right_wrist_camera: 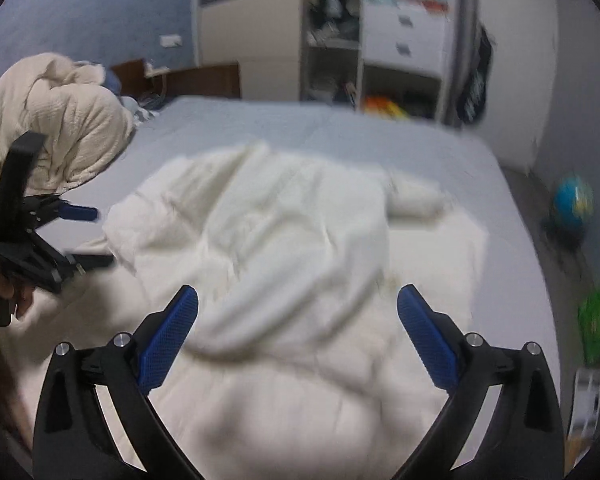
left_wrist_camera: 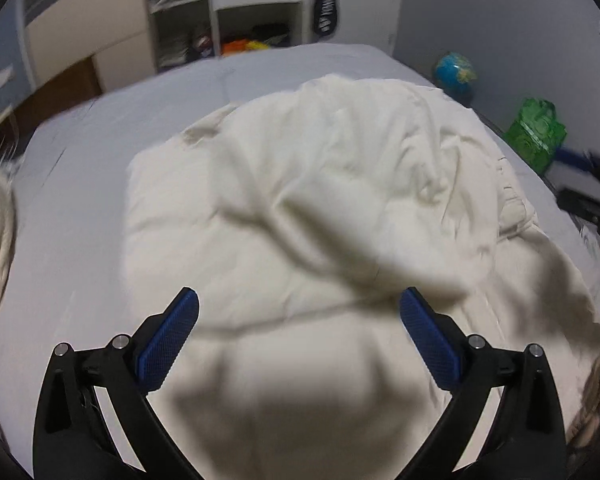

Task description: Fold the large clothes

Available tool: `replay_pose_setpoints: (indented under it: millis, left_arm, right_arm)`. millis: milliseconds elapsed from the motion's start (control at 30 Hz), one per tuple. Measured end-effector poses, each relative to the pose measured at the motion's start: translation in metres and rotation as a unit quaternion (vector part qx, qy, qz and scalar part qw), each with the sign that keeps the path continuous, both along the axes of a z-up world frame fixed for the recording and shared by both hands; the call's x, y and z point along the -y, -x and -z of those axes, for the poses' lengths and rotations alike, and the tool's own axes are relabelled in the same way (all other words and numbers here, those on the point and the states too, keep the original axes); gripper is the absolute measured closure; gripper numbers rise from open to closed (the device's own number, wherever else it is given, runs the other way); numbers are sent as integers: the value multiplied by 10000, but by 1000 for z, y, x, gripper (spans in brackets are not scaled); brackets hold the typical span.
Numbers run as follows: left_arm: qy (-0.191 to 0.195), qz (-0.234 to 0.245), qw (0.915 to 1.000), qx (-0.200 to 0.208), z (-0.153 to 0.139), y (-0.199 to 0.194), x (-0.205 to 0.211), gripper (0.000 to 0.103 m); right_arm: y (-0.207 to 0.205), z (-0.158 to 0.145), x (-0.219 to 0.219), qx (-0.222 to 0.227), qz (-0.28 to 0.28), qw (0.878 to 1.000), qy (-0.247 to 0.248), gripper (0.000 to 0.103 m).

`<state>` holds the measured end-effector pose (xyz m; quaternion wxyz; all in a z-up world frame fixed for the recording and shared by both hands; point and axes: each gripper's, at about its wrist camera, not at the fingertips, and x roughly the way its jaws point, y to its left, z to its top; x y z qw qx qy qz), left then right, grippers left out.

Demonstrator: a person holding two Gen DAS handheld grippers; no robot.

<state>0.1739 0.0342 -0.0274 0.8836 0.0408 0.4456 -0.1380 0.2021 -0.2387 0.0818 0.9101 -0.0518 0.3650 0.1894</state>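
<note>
- The cream garment (left_wrist_camera: 300, 200) lies rumpled, partly folded, mid-bed (left_wrist_camera: 80, 208)
- Left tongs (left_wrist_camera: 299, 336) and right tongs (right_wrist_camera: 298, 336) hover released, empty
- Likely between folds; next, grasp the edge toward 6 o'clock and carry it toward 12 o'clock

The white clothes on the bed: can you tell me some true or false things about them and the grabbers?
1. The white garment lies on a grey bed. True.
2. The left gripper is squeezing the garment. False: its fingers are spread open, holding nothing.
3. The right gripper is open too. True.
4. The garment is neatly folded into a small square. False: it is spread out and wrinkled.
5. A globe sits beyond the bed. True.
</note>
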Motion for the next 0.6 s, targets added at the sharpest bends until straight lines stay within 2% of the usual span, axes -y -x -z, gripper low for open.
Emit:
replay_pose_setpoints:
  millis: [67, 233, 367, 467, 533, 600]
  left_arm:
    - [144, -223, 9993, -276, 1, 15, -25, 6]
    - [417, -723, 9916, -985, 17, 51, -75, 6]
    - [742, -996, 9793, -1600, 35, 79, -100, 6]
    - [981, -1136, 9677, -2026, 50, 96, -112, 6]
    - [1158, -1258, 9614, -2154, 54, 102, -121, 6]
    - [1232, -1384, 9570, -2234, 59, 106, -128, 6]
  right_arm:
    - [13, 9, 19, -658, 257, 9975, -82, 7]
    - [49, 36, 63, -1536, 845, 9819, -714, 7]
    - [88, 64, 98, -2253, 1369, 9579, -1134, 7]
    - [116, 81, 116, -2749, 1636, 9346, -1553, 7]
    - [131, 88, 124, -3010, 1705, 9194, -1870, 7]
    - [137, 88, 125, -3115, 1719, 9139, -1957, 7]
